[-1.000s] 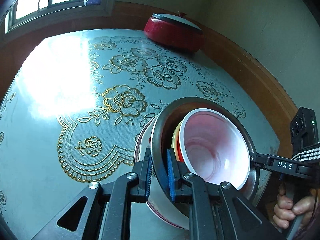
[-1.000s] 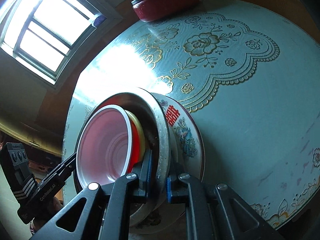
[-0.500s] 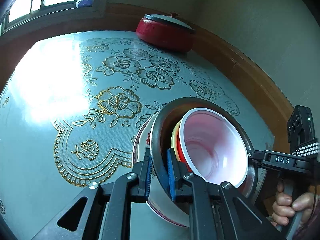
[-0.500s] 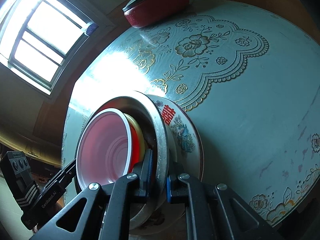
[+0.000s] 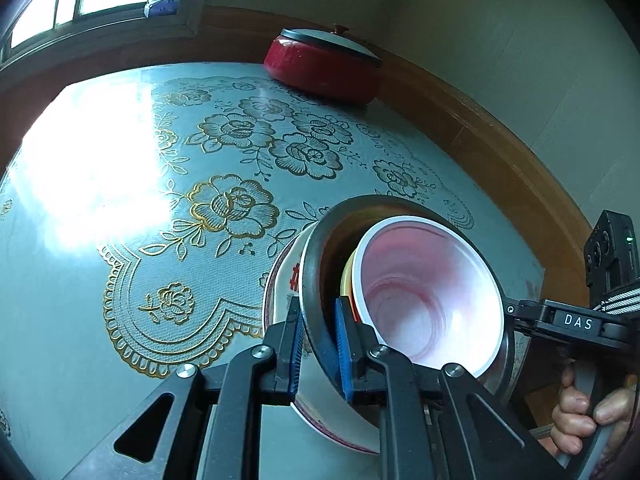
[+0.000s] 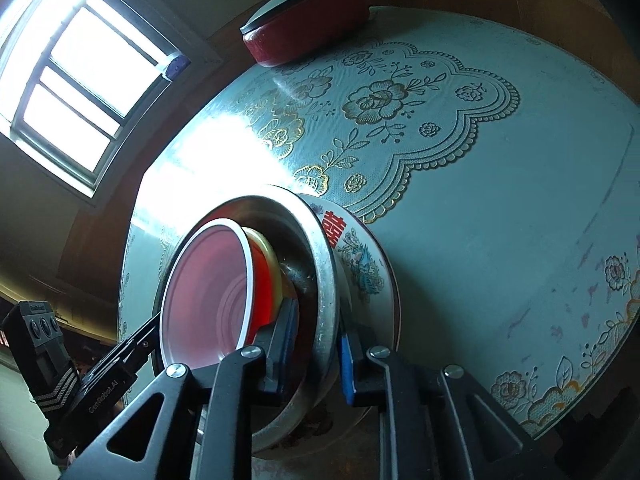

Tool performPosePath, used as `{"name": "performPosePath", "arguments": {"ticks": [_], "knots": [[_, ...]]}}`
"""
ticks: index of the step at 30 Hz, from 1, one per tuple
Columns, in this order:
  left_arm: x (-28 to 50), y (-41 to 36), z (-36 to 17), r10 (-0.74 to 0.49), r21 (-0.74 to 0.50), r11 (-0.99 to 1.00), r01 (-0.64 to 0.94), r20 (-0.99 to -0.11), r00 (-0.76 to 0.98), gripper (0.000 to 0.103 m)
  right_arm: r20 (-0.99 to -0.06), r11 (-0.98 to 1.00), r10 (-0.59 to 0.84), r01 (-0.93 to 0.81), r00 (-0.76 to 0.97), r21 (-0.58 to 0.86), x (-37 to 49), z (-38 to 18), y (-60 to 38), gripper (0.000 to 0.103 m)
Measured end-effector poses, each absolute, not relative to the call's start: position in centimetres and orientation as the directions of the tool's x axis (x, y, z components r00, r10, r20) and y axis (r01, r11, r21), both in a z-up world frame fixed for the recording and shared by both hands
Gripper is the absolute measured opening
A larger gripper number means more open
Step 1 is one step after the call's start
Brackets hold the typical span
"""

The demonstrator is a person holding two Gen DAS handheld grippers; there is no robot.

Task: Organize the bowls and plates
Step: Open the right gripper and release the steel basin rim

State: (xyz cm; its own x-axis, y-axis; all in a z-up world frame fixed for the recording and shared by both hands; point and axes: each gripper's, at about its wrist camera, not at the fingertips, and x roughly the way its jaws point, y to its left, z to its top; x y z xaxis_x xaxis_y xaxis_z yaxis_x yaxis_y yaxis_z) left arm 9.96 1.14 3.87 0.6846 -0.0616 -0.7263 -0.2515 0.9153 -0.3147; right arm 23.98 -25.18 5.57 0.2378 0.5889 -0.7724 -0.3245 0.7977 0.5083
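Note:
A steel bowl [image 5: 360, 205] [image 6: 276, 206] sits on a white flowered plate [image 5: 280, 280] [image 6: 364, 264] with a red character, near the table's edge. Nested inside it are a red and yellow bowl [image 5: 347, 280] [image 6: 264, 272] and a white-rimmed pink bowl [image 5: 424, 292] [image 6: 204, 292]. My left gripper [image 5: 319, 312] is shut on the steel bowl's near rim, one pad inside and one outside. My right gripper [image 6: 318, 332] straddles the opposite rim; its jaws are opening, and the outer pad stands just off the metal.
A red lidded pot [image 5: 324, 68] [image 6: 304, 20] stands at the table's far edge by the wall. The table [image 5: 80, 320] [image 6: 520, 240] has a pale blue cloth with gold flowers. A hand [image 5: 580, 412] holds the right gripper's handle. A bright window lies behind.
The right gripper's pads have parted from the steel bowl's rim, leaving a small gap on the outer side. The left gripper keeps its hold. The stack has stayed in place.

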Motion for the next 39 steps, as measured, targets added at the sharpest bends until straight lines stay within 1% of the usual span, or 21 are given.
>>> {"name": "performPosePath", "arguments": {"ticks": [9,10,12,13,15,22,25,27,29,34,36,38,39], "knots": [[9.9,1.2,4.0,-0.083,-0.318,0.921,-0.227,-0.728,0.681,0.017,-0.75,0.811,0.583,-0.285,0.312,0.511,22.5,6.4,-27.4,0.023],[10.0,1.1,4.0,-0.083,-0.314,0.923,-0.222,-0.728,0.681,0.017,-0.746,0.808,0.588,-0.281,0.315,0.518,22.3,6.4,-27.6,0.022],[10.0,1.0,4.0,-0.085,-0.307,0.928,-0.211,-0.727,0.681,0.017,-0.735,0.801,0.597,-0.291,0.32,0.524,21.9,6.4,-27.5,0.013],[9.9,1.0,4.0,-0.085,-0.303,0.93,-0.208,-0.728,0.681,0.017,-0.736,0.803,0.593,-0.3,0.327,0.514,21.7,6.5,-27.3,0.011],[9.9,1.0,4.0,-0.083,-0.298,0.932,-0.207,-0.729,0.68,0.017,-0.743,0.817,0.573,-0.309,0.346,0.487,21.3,6.7,-26.8,0.011],[10.2,0.8,4.1,-0.076,-0.277,0.941,-0.197,-0.736,0.673,0.018,-0.746,0.827,0.56,-0.301,0.361,0.475,21.4,6.5,-26.4,0.011],[10.2,0.8,4.1,-0.074,-0.27,0.943,-0.194,-0.739,0.67,0.02,-0.738,0.812,0.581,-0.3,0.342,0.5,21.4,6.3,-26.5,0.015],[10.1,1.0,4.1,-0.086,-0.29,0.936,-0.198,-0.737,0.671,0.021,-0.718,0.79,0.613,-0.289,0.33,0.541,21.4,6.2,-27.0,0.024],[10.0,1.3,4.0,-0.087,-0.305,0.928,-0.214,-0.736,0.671,0.026,-0.703,0.782,0.623,-0.278,0.344,0.557,21.1,6.4,-27.6,0.026],[9.1,1.6,4.5,-0.056,-0.315,0.915,-0.251,-0.717,0.695,0.027,-0.65,0.756,0.652,-0.275,0.39,0.594,20.4,7.2,-30.1,0.027],[8.4,1.6,4.9,-0.034,-0.316,0.91,-0.269,-0.704,0.709,0.027,-0.648,0.757,0.65,-0.267,0.396,0.596,20.2,7.0,-31.2,0.027],[7.5,1.8,5.3,-0.006,-0.312,0.903,-0.295,-0.696,0.718,0.03,-0.667,0.773,0.632,-0.263,0.395,0.577,19.9,6.3,-32.0,0.027],[7.1,1.8,5.4,0.012,-0.306,0.899,-0.313,-0.697,0.717,0.03,-0.676,0.776,0.628,-0.253,0.386,0.577,19.9,5.8,-32.3,0.027]]}}
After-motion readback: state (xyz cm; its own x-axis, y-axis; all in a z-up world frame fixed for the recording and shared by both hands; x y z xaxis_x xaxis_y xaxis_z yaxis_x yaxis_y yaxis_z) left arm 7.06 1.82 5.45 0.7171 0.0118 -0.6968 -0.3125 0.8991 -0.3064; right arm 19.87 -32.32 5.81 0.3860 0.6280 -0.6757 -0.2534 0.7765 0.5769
